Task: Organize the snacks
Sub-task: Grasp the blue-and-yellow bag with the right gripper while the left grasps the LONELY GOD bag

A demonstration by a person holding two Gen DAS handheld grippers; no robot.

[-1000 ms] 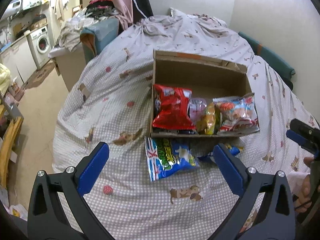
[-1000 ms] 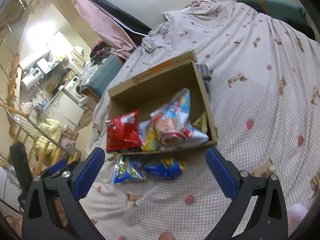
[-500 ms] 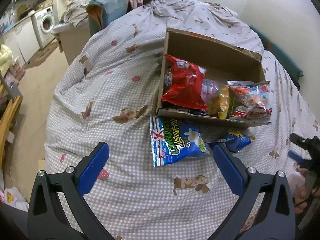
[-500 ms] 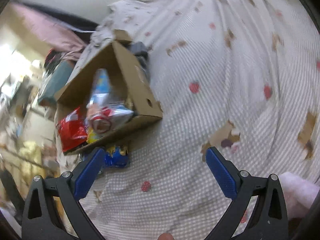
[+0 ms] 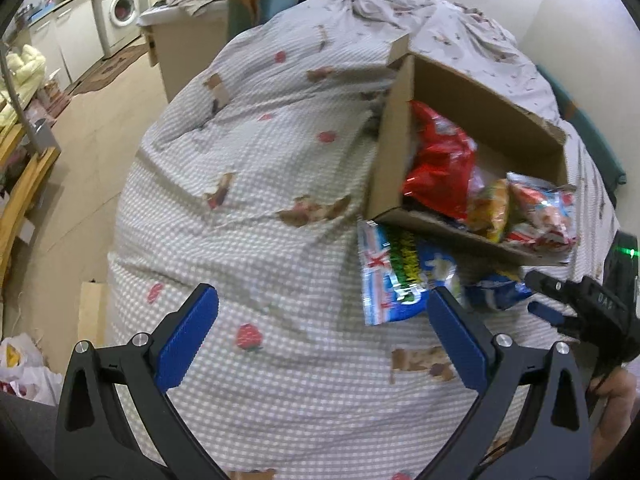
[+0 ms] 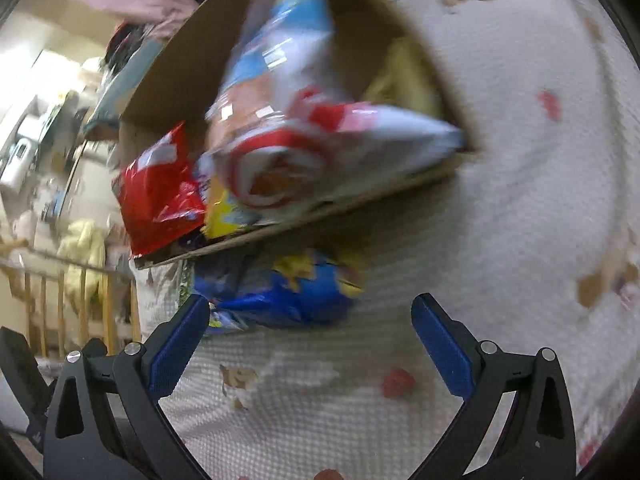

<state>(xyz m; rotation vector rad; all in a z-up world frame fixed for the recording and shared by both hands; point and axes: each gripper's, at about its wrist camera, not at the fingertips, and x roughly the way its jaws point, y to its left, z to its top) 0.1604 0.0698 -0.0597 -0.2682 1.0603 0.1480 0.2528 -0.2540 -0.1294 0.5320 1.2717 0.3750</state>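
A cardboard box (image 5: pixel 390 168) lies on the bed and holds a red bag (image 5: pixel 440 168), a yellow bag (image 5: pixel 490 210) and a white-and-red bag (image 5: pixel 540 216). Two bags lie on the blanket in front of it: a blue bag with a flag and green lettering (image 5: pixel 400 280) and a dark blue bag with yellow (image 6: pixel 296 296). My left gripper (image 5: pixel 320 336) is open and empty, to the left of the flag bag. My right gripper (image 6: pixel 310 340) is open and empty, just short of the dark blue bag, and shows in the left wrist view (image 5: pixel 576 308).
The bed is covered by a checked blanket with strawberry prints (image 5: pixel 248 208). To the left the bed edge drops to the floor (image 5: pixel 80 128), with a wooden rack (image 5: pixel 24 184), a washing machine (image 5: pixel 120 12) and a clothes-laden cabinet (image 5: pixel 188 40). A wall runs behind.
Both grippers have moved closer to the bags in front of the box. The right view has swung down onto the dark blue bag; the left view has shifted left. Both stay open.
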